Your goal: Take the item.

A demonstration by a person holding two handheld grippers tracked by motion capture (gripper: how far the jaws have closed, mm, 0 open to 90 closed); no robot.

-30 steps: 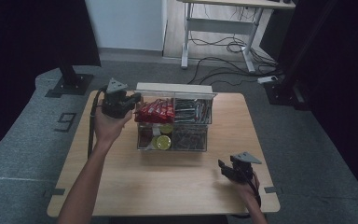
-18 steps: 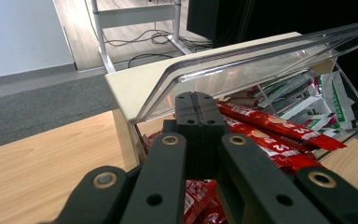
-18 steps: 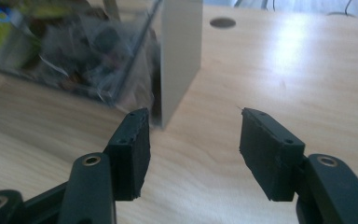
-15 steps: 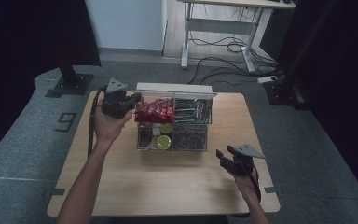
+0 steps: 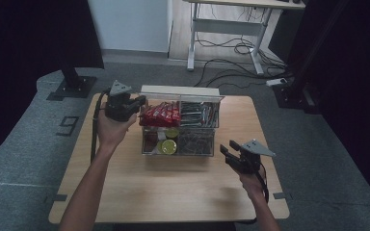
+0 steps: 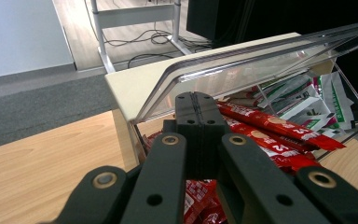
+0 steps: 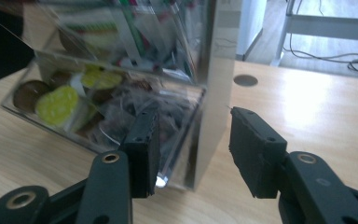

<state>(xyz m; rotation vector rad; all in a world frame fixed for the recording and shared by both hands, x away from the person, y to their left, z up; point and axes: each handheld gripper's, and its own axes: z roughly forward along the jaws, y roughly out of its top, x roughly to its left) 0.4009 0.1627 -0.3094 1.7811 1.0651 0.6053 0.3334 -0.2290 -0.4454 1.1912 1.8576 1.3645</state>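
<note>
The clear compartment box [image 5: 180,126] sits on the bench [image 5: 173,192] between the two pairs of tongs, with its lid [image 5: 180,90] standing raised along the far edge. In the left gripper view the lid's clear edge [image 6: 242,60] runs just ahead of the left tongs [image 6: 196,100], whose jaws are pressed flat together with nothing between them. They sit at the box's left end, directly over the red snack sticks [image 6: 270,128] in the far-left compartment, and white and green sachets [image 6: 307,100] fill the compartment beyond. In the high view the left tongs [image 5: 139,102] rest against that same corner. The right tongs [image 5: 226,153] hang off the box's near right corner, close to it but apart from it. In the right gripper view the right tongs [image 7: 193,135] have just been closing, and they stand roughly half apart with only the box's corner wall [image 7: 214,93] seen between them and no pad on it. Yellow-green and brown round capsules [image 7: 58,100] and dark wrapped pieces [image 7: 135,112] lie to the left of that corner. Judging by this, the opening is done, with the lid up and every compartment reachable. Nothing has been lifted out or is held, so any picking or sorting of the contents, and any closing, appears still to come.
</note>
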